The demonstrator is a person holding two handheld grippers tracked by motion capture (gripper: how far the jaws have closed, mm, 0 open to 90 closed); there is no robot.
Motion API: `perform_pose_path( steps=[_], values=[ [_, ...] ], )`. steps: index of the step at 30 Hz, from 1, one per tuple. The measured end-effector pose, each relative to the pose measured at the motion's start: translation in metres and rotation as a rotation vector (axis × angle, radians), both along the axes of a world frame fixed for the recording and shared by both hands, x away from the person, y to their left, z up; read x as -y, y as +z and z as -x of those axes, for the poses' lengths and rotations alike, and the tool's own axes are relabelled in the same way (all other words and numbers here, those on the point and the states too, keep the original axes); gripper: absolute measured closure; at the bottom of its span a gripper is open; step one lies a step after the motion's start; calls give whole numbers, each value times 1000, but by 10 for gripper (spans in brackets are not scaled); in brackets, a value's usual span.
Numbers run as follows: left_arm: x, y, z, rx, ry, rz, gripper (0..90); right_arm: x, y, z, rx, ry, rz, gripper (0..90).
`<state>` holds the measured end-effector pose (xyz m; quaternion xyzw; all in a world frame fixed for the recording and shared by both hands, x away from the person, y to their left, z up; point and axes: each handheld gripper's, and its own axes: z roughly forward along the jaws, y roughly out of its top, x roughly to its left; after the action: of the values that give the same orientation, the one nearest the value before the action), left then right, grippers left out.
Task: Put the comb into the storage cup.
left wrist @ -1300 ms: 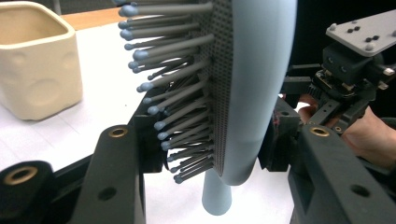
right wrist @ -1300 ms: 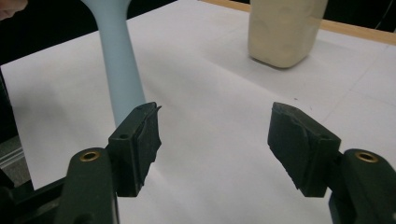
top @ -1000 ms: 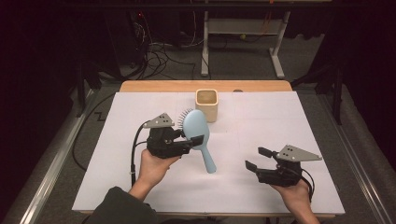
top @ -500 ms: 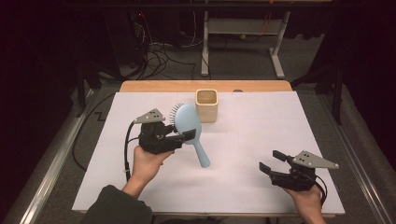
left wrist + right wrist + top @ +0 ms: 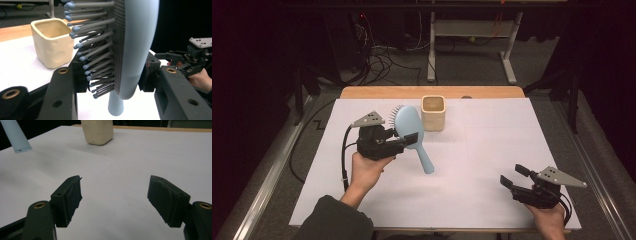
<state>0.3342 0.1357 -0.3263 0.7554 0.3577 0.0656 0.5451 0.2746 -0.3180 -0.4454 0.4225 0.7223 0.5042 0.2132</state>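
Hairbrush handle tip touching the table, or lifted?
Apart. In the left gripper view the hairbrush, clamped in the left gripper, hangs with its handle end clear above the white table.

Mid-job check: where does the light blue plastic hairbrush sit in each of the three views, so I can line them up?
High view: light blue plastic hairbrush left of centre, clamped in the left tongs, handle slanting toward the person.
Left gripper view: brush head fills the upper middle, bristles pointing left.
Right gripper view: only the handle tip, top left corner.
Shared landmark: the cream square cup behind it.
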Motion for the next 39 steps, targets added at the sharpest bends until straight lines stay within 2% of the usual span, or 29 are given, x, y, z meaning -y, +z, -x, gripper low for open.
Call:
perform_pose_path(
  steps=[2,4,7,11,15,22,39],
  values=[
    [0,0,0,15,17,-31,529,4,-3,1,4,-10,-9,276],
    [1,-1,-1,12,25,-50,529,9,-5,3,12,-20,-10,276],
    [2,-2,-5,3,25,-42,529,15,-8,5,12,-36,-18,273],
    [6,2,-7,8,23,-52,529,19,-12,10,25,-49,2,274],
    [9,4,-10,11,18,-41,529,23,-12,12,30,-58,-15,279],
    [9,3,-19,9,31,-30,529,22,-14,11,20,-61,-9,284],
    [19,19,-32,30,34,-43,528,21,-14,9,16,-56,-12,284]
  ],
)
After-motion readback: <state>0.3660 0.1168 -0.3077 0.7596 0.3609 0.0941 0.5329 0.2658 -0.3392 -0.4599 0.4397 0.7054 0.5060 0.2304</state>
